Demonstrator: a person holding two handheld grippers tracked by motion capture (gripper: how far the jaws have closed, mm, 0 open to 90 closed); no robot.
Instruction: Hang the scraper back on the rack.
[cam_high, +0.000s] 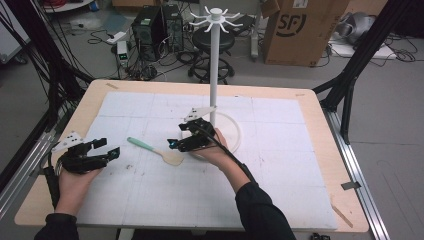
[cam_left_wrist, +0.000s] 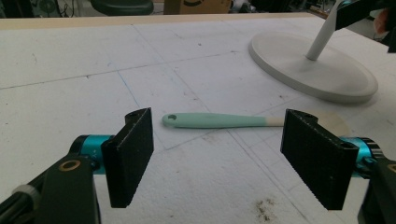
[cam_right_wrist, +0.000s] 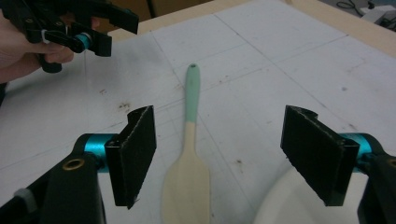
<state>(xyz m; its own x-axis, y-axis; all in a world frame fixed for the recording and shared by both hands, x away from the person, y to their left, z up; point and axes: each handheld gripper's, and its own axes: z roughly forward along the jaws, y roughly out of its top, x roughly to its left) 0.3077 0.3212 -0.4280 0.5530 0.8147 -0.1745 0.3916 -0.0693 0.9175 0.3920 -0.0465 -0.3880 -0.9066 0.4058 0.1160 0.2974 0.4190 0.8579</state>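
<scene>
Showing "SF" on the cardboard box (cam_high: 300, 27) behind the table (cam_high: 45, 187); lying flat beside the rack base (cam_high: 232, 131), a mint-handled spatula (cam_high: 156, 150); flanking it, left gripper (cam_high: 104, 148) and right gripper (cam_high: 176, 141), both gaping wide, gripping nothing.

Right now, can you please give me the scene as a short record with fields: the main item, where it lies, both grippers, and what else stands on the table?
item: spatula, mint green handle, cream blade
position: flat on the white mat, handle end toward the left gripper, not held
left gripper: open, short of the handle end
right gripper: open, at the blade end
nearby: white hook stand, upright; its round base lies beside the blade
</scene>
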